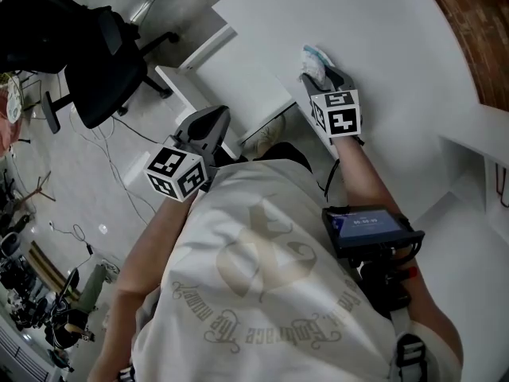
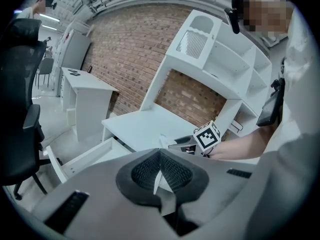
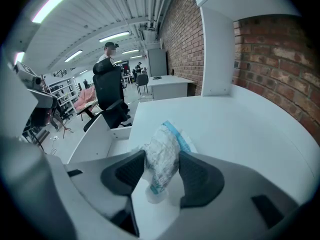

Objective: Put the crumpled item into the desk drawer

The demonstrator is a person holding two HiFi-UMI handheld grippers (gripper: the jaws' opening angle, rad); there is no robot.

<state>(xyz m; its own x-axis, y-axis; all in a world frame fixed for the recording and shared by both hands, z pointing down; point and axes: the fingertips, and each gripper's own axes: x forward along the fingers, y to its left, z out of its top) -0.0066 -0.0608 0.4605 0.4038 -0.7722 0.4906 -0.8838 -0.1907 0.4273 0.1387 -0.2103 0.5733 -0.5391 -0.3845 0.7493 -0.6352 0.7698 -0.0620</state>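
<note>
Head view: right gripper [image 1: 318, 74] reaches out over the white desk [image 1: 398, 46] to the crumpled wrapper [image 1: 312, 60]. The left gripper [image 1: 208, 122] hangs low and idle.

Left gripper view: jaws closed, nothing between. The drawer [image 2: 82, 156] is pulled out, ready to receive.

Right gripper view: pads clamp the wrapper's sides, its lower end on the desk. Probably gripped for the carry.

Black office chair [image 1: 103, 66], brick wall [image 1: 471, 24]
</note>
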